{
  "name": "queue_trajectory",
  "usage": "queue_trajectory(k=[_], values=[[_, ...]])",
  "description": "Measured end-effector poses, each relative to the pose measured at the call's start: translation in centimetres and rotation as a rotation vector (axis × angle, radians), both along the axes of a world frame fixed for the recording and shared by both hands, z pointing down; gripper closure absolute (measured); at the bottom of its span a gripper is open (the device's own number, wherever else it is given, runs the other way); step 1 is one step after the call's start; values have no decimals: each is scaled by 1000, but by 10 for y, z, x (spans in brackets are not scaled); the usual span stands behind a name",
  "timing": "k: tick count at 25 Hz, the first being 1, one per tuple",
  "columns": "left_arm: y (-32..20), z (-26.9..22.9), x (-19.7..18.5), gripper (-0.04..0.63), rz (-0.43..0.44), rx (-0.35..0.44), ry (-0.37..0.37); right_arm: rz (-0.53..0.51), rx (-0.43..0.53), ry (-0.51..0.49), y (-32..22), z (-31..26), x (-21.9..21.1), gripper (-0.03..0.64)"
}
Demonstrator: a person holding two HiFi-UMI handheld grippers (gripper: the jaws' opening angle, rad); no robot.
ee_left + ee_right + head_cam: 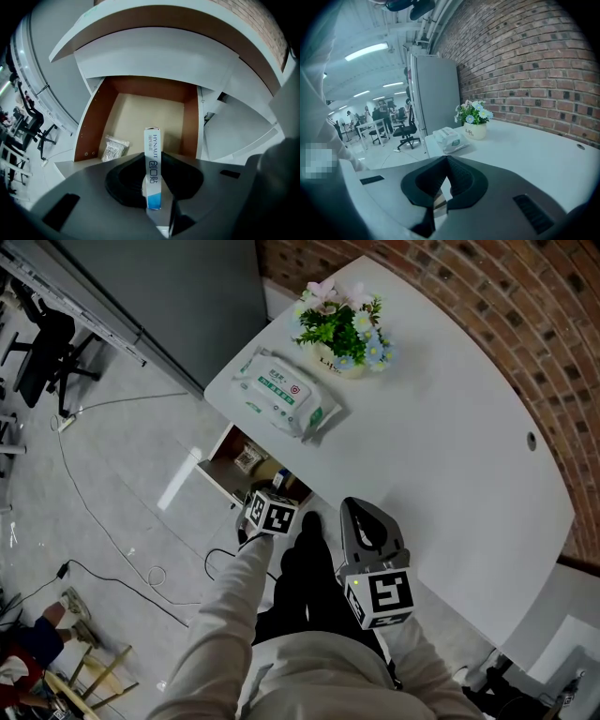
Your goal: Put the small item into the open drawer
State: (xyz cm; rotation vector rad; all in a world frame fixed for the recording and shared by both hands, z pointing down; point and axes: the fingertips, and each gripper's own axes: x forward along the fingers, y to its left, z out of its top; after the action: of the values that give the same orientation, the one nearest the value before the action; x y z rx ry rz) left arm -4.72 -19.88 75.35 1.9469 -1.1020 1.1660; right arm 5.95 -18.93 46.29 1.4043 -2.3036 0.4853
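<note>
While our left gripper (153, 165) pinches the slim box (152, 147) upright between its jaws, the open drawer (89, 133) just beyond them, and our right gripper (444, 165) rests closed and empty, letting go early could drop the box short of the drawer.

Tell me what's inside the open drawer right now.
One small clear bag lies near the drawer's front left corner; the rest of its visible floor is bare. The gripped box and the jaws cover the front middle.

A wipes pack (286, 393) lies near a flower pot (342, 329) on the white table (450, 456).
</note>
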Motion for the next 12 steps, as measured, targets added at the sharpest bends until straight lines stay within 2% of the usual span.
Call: queue_trajectory(k=[12], values=[[-1, 27, 6, 499, 69, -48, -51, -19, -10, 20, -8, 4, -4, 589]])
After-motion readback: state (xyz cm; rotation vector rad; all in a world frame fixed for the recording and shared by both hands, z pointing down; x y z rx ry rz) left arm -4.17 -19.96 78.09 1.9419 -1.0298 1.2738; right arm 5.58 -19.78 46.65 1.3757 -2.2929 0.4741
